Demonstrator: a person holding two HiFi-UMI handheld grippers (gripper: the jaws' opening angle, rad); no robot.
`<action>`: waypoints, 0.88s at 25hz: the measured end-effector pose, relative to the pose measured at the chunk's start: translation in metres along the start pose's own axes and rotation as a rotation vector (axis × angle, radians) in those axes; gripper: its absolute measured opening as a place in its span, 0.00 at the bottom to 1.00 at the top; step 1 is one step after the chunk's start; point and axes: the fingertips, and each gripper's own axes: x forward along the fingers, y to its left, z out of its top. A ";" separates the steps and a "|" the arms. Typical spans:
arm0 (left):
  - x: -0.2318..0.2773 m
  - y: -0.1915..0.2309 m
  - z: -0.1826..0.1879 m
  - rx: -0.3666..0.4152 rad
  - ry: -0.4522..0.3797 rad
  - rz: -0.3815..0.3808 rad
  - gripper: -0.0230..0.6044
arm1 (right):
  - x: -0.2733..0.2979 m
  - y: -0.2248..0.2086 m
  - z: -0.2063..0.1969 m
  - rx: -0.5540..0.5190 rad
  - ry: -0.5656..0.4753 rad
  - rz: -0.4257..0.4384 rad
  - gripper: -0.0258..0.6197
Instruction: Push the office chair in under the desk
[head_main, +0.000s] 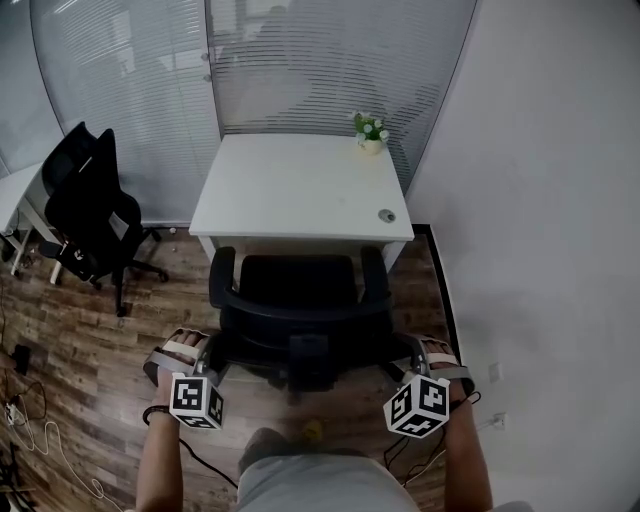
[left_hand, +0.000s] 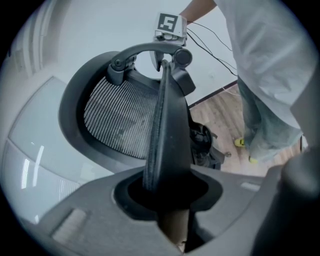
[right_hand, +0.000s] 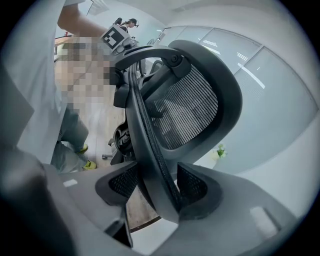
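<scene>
A black office chair (head_main: 298, 305) stands facing the white desk (head_main: 290, 185), its seat front close to the desk's near edge. My left gripper (head_main: 212, 352) is shut on the left rim of the mesh backrest (left_hand: 165, 115), which runs up between its jaws. At the backrest's right rim (right_hand: 145, 135) my right gripper (head_main: 408, 352) is shut in the same way, the rim pinched between its pads. Across the backrest, each gripper view shows the other gripper's marker cube. The chair's base is mostly hidden under the seat.
A second black chair (head_main: 90, 210) stands at the left by another desk. A small potted plant (head_main: 371, 132) and a round object (head_main: 386, 215) sit on the white desk. A white wall (head_main: 540, 220) runs close along the right, glass with blinds behind. Cables (head_main: 30, 420) lie on the wood floor.
</scene>
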 end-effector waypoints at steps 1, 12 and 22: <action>0.002 0.003 -0.001 0.000 -0.001 -0.001 0.22 | 0.002 -0.003 0.001 0.001 0.001 0.003 0.41; 0.032 0.042 -0.016 0.017 -0.015 -0.012 0.22 | 0.028 -0.037 0.011 0.010 -0.005 -0.024 0.41; 0.043 0.049 -0.020 0.043 -0.029 0.009 0.23 | 0.037 -0.042 0.012 0.005 -0.025 -0.071 0.42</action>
